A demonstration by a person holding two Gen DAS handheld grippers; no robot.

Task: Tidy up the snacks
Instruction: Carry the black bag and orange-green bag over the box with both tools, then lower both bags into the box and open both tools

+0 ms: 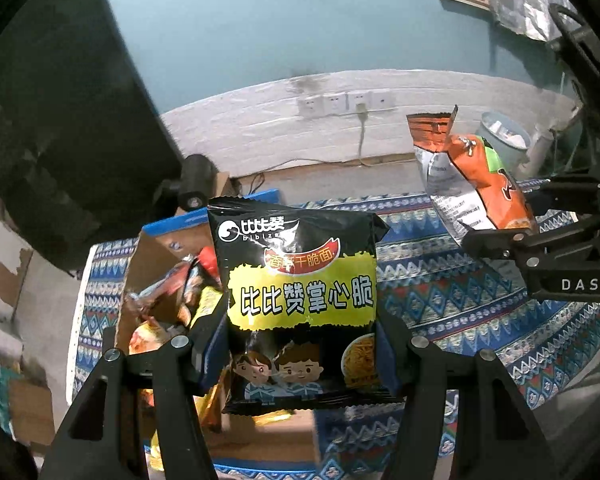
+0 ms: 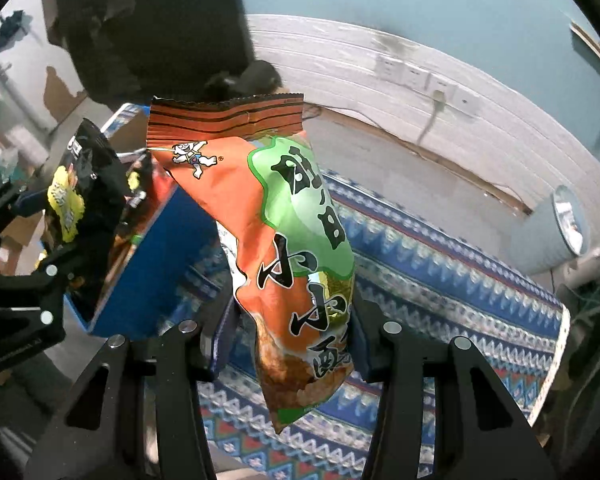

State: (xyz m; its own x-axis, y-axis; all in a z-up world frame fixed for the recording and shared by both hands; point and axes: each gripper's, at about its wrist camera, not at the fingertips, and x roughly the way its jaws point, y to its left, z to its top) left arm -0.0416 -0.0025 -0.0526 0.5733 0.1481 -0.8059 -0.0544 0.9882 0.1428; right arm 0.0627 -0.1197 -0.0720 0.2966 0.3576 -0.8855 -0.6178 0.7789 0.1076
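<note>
Left gripper fingers clamp black noodle packet above cardboard box, hiding its contents. Right gripper fingers pinch orange snack bag over patterned cloth; bag's bottom edge blurred.

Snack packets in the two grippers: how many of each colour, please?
Black packet, in the left gripper: 1
Orange packet, in the right gripper: 1
Total: 2
</note>
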